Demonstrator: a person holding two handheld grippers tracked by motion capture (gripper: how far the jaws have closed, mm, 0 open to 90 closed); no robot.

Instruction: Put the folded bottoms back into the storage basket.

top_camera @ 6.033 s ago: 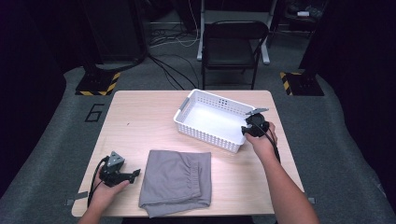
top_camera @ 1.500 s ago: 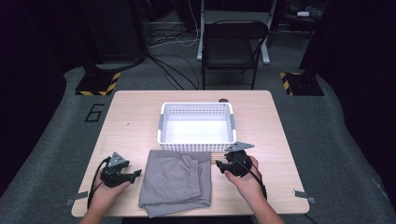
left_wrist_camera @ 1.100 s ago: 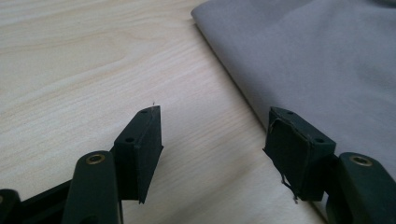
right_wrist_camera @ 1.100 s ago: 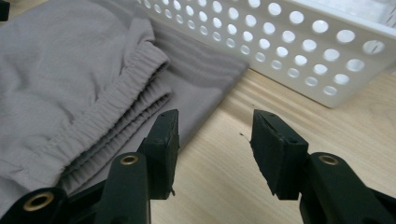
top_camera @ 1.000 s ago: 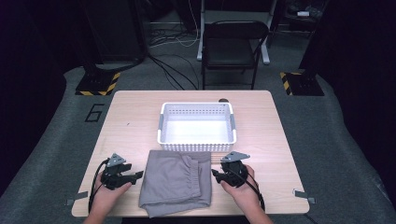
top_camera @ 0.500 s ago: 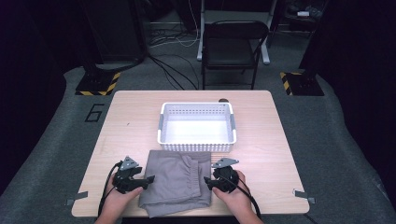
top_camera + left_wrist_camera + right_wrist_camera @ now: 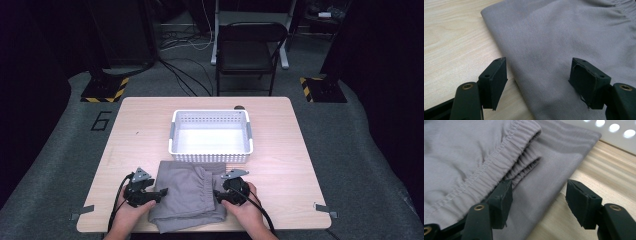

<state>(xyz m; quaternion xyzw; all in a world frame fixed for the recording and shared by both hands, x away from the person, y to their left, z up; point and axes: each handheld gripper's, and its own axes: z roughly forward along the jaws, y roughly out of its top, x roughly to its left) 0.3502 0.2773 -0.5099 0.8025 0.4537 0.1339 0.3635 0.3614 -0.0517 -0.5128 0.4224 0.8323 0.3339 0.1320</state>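
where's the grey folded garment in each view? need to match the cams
High view: grey folded garment at the table's near edge, between the left gripper and right gripper.
Left gripper view: fills the upper right; its edge runs between the open jaws.
Right gripper view: upper left, elastic waistband showing.
Shared landmark: the wooden table, bare beside the cloth.

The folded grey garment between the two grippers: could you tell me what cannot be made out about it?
- Grey garment: its near edge is partly hidden behind the hands in the high view.
- Its layers and underside are hidden by the fold.
- In the right gripper view, the elastic waistband is cut off by the top edge.
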